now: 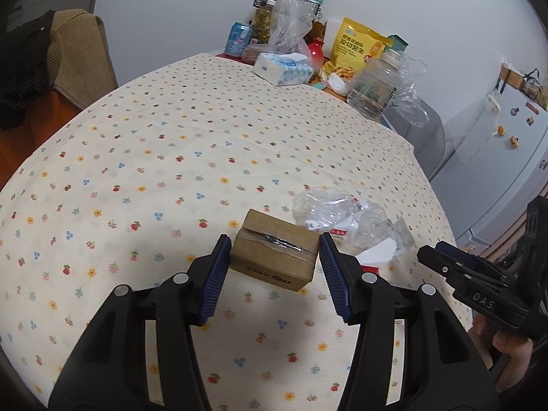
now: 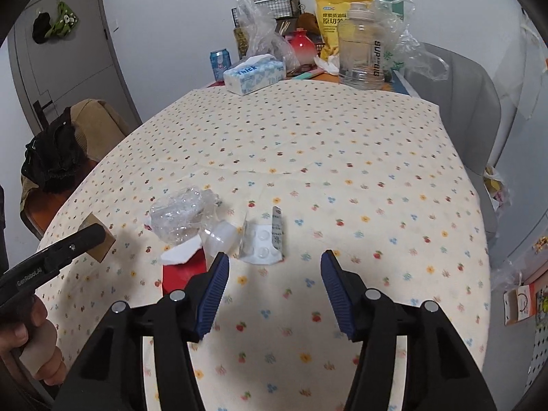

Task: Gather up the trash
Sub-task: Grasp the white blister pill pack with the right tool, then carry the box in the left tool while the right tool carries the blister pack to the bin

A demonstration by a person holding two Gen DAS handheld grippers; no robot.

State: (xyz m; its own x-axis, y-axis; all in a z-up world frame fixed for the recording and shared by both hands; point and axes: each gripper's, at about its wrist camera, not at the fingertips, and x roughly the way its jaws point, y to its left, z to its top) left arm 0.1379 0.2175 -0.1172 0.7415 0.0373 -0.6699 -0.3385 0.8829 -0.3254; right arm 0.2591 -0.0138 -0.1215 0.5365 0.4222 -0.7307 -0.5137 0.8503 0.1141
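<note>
A small taped cardboard box (image 1: 274, 255) sits on the flowered tablecloth (image 1: 171, 157), between the fingers of my left gripper (image 1: 273, 250). The jaws stand open on either side of it, with narrow gaps. Just right of it lies crumpled clear plastic wrap (image 1: 342, 215) with white and red paper scraps. In the right wrist view the same plastic (image 2: 185, 214), a red scrap (image 2: 183, 274) and a clear blister pack (image 2: 263, 239) lie just ahead-left of my right gripper (image 2: 274, 260), which is open and empty. The box (image 2: 101, 243) shows partly behind the left gripper's finger.
At the table's far end stand a tissue box (image 2: 255, 73), a blue can (image 2: 220, 61), a clear water jug (image 2: 359, 48), a yellow snack bag (image 2: 334, 17), a red pot and plastic bags. A chair with clothes (image 2: 68, 144) stands left, a grey chair (image 2: 479, 109) right.
</note>
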